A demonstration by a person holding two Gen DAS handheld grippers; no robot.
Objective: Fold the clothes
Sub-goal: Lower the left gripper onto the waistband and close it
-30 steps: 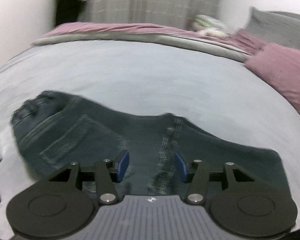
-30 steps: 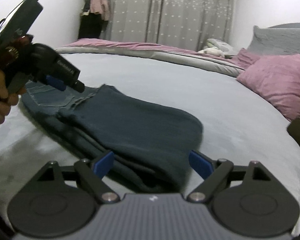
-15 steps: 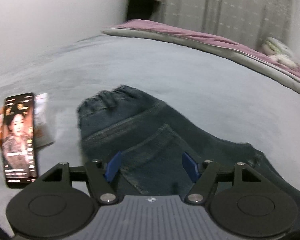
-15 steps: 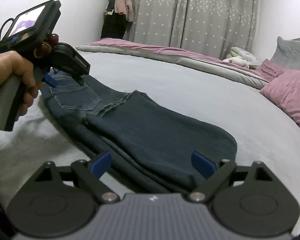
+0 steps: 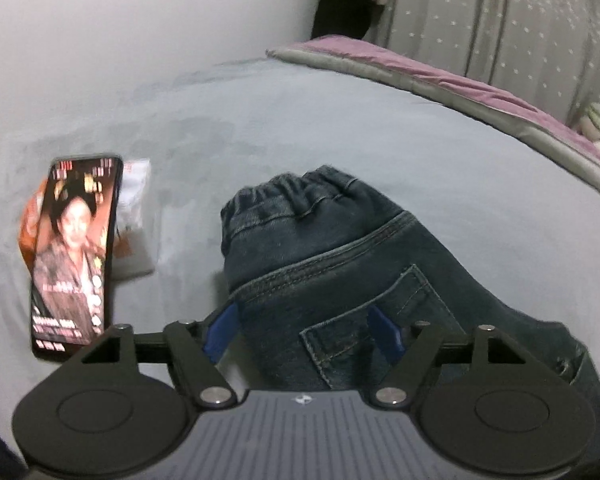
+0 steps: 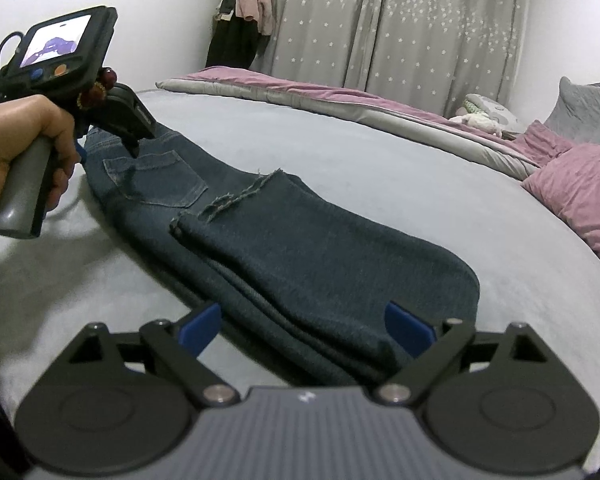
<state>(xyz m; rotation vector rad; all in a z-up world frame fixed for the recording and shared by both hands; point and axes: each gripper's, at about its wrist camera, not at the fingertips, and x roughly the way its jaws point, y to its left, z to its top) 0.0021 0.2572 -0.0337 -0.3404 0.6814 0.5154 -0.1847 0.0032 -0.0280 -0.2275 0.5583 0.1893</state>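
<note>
Dark blue jeans (image 6: 300, 240) lie on the grey bed (image 6: 380, 168), their legs folded back over the seat. The frayed hems (image 6: 240, 196) rest next to the back pocket (image 6: 156, 180). My left gripper (image 5: 303, 332) hovers over the waistband end (image 5: 300, 200), above the pocket (image 5: 380, 312). Its jaws are opening, with denim below them and the pads not pressing it. In the right wrist view a hand (image 6: 20, 148) holds that left gripper (image 6: 112, 144) at the waistband. My right gripper (image 6: 305, 331) stands open over the folded end, its pads clear of the cloth.
A lit phone (image 5: 76, 256) lies on an orange-and-white packet (image 5: 134, 216) left of the waistband. A rolled pink-grey blanket (image 6: 340, 100) runs along the far side. Pink pillows (image 6: 580, 196) and a soft toy (image 6: 484, 116) sit at the right, with curtains behind.
My left gripper swung left from the folded-over hems to the waistband, rolled, and its jaws widened; the phone came into view. The right gripper shifted slightly and opened a little wider.
</note>
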